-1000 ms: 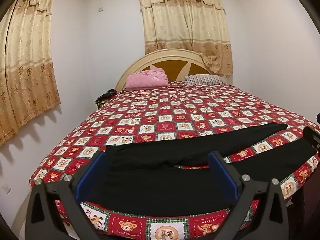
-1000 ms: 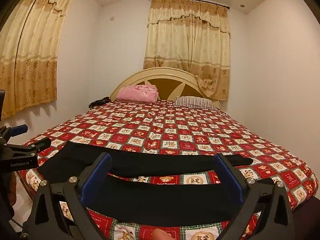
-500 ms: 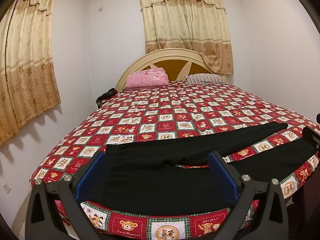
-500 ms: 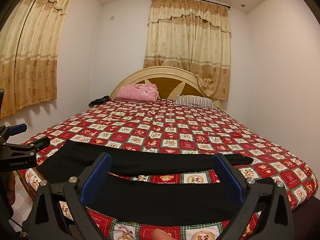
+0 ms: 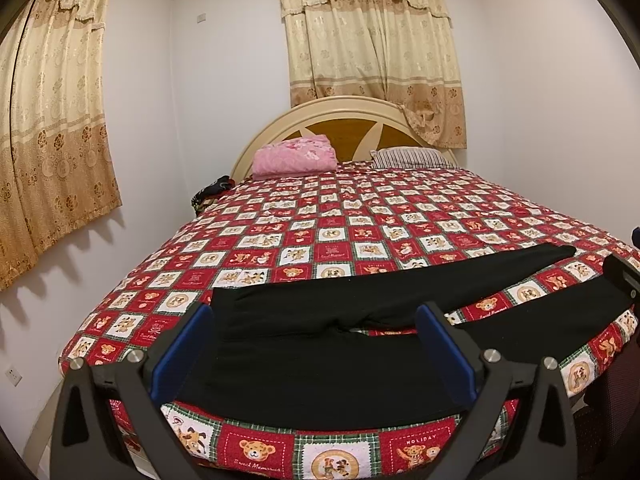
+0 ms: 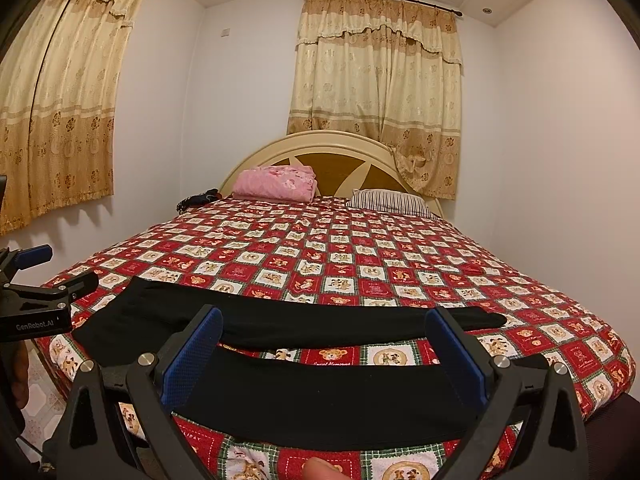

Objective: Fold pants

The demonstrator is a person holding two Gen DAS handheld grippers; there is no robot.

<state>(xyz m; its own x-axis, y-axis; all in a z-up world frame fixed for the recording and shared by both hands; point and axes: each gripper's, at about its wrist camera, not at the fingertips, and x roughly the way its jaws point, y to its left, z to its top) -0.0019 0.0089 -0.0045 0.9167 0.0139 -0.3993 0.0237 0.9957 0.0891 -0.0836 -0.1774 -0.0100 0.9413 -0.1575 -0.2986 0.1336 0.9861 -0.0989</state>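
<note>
Black pants (image 5: 320,344) lie flat across the lower frame on the bed (image 5: 360,224), legs splayed apart toward the right. Left hand-held gripper (image 5: 312,352) hovers over the waist end, right hand-held gripper (image 6: 324,356) over the near leg — both spread wide, holding nothing. We judge it best to pinch the near leg's edge low at both ends and carry it squarely onto the far leg.
</note>
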